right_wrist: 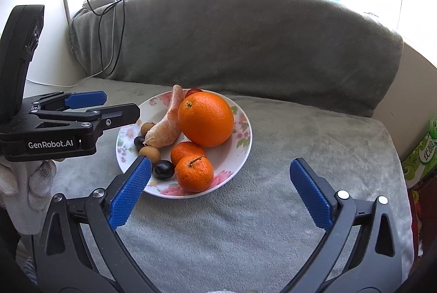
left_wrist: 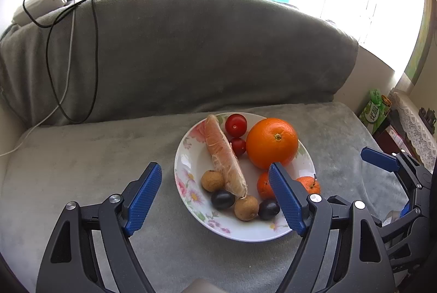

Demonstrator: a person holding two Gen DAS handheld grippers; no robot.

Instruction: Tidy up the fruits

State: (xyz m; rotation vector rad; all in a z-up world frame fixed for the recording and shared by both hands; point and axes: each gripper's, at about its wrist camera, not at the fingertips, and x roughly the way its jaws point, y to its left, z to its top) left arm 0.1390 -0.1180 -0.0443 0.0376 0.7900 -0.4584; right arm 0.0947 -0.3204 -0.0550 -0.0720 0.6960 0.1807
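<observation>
Two hand-held grippers hang over a floral plate of fruit on a grey plush sofa seat, both tongs spread apart and holding nothing. Nearest the lens, the left gripper stands open with its jaws astride the plate's near edge. The right gripper is spread wide above bare cushion, its left pad just beside the plate's rim.

On the plate, the front row holds a dark grape, a brown longan and a second grape, with another longan just behind. Two small mandarins sit together at the right-hand side. A peeled citrus segment wrapped in clear film runs back through the middle, its near end touching the front longan. Two cherry tomatoes and a large orange fill the far side. Beyond, the sofa back rises, with black and white cables trailing down at left.

The risks appear plain enough. The soft cushion gives no firm footing, so a downward push on the rim could tip the plate. The round fruit lies packed and touching; closing on one grape or longan may nudge its neighbours into rolling off. Grapes and tomatoes would likely burst under a hard squeeze.
</observation>
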